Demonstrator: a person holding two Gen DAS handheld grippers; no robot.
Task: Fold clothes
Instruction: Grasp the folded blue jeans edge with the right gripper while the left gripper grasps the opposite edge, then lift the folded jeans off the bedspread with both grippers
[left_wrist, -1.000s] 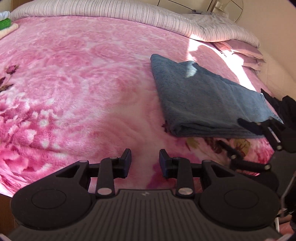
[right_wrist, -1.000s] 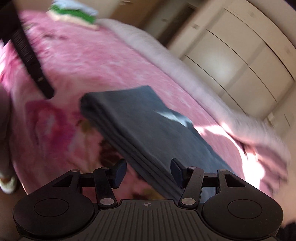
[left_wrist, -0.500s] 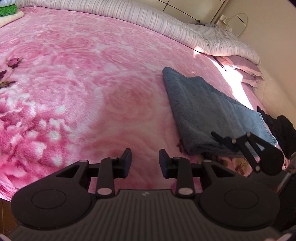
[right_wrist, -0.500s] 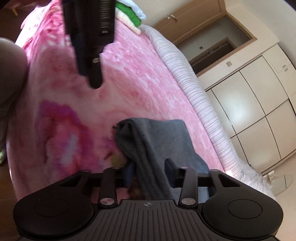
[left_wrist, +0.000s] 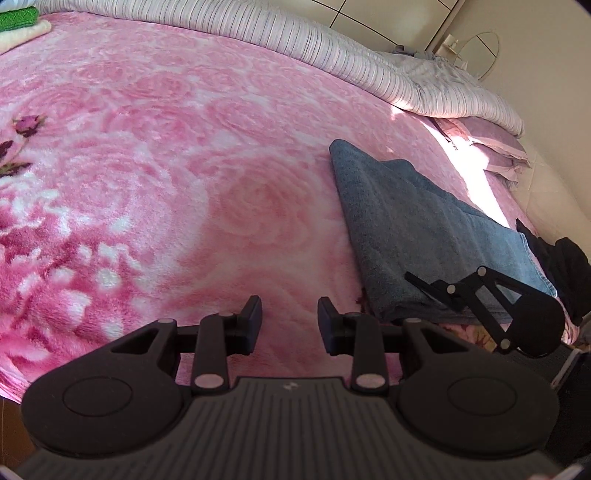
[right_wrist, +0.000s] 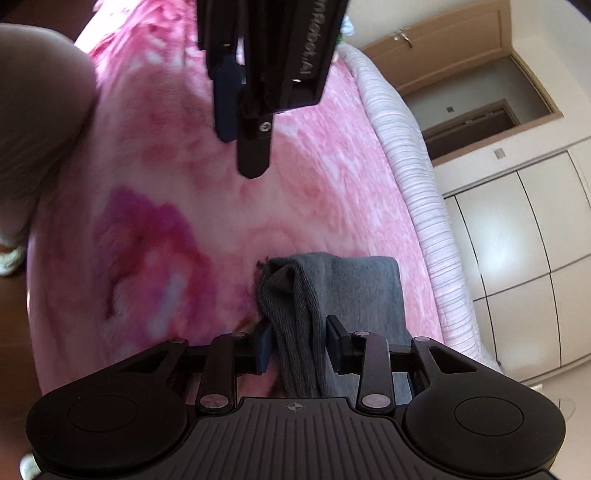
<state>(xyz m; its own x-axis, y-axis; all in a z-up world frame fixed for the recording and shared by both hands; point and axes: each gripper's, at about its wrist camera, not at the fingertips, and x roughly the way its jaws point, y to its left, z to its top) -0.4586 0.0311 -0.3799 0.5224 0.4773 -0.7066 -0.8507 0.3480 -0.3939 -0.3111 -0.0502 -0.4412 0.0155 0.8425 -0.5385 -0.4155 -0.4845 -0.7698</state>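
Observation:
A folded blue-grey towel (left_wrist: 424, 236) lies on the pink floral blanket (left_wrist: 184, 184), to the right of my left gripper (left_wrist: 290, 319). The left gripper is open and empty, hovering over the blanket near its front edge. In the right wrist view my right gripper (right_wrist: 299, 345) has its jaws around the near folded edge of the towel (right_wrist: 314, 295), the cloth bunched between the pads. The right gripper also shows in the left wrist view (left_wrist: 491, 295) at the towel's near corner. The left gripper's body (right_wrist: 258, 74) hangs at the top of the right wrist view.
A striped duvet (left_wrist: 295, 40) runs along the bed's far edge. Folded green and cream cloths (left_wrist: 18, 26) lie at the far left corner. Dark clothing (left_wrist: 554, 258) lies at the right edge. Wardrobe doors (right_wrist: 535, 240) and a door stand beyond the bed.
My right gripper has moved onto the towel's near edge and narrowed around it, bunching the cloth. My left gripper stays open and has shifted slightly; the view has tilted.

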